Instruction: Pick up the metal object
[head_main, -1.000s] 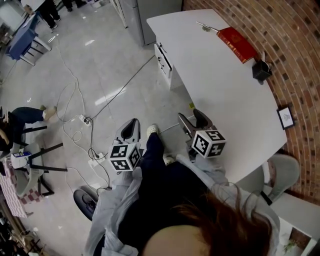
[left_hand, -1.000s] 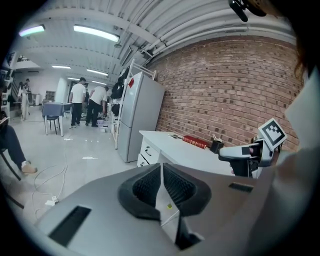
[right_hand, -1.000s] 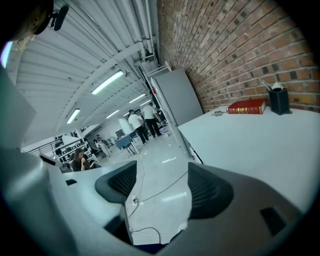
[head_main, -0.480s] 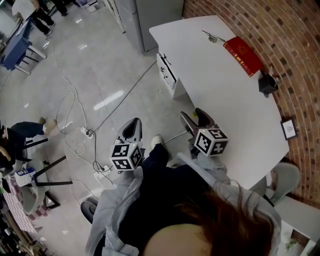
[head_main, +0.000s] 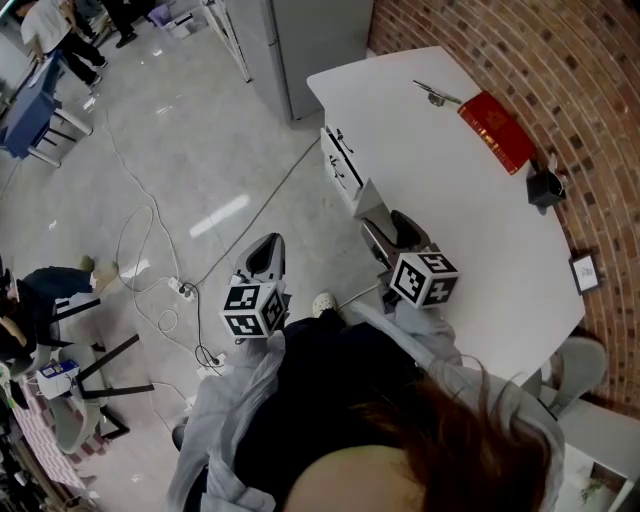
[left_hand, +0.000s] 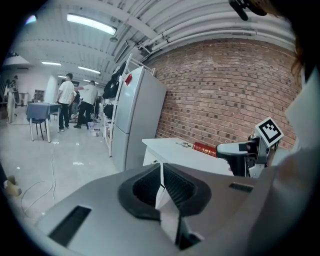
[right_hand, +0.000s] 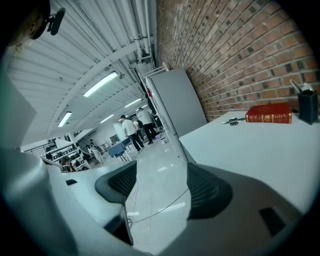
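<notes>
The right gripper (head_main: 390, 232) hangs at the white worktop's (head_main: 450, 190) near edge, fingers spread wide. The left gripper (head_main: 265, 246) is over open floor (head_main: 200, 150), fingers pressed together. The metal object (head_main: 437, 95) lies at the far end beside a red book (head_main: 497, 131).

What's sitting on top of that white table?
A red book, a small metal object beside it, a black cup and a little frame. The right gripper covers part of the table's near edge, so that patch is unseen.
</notes>
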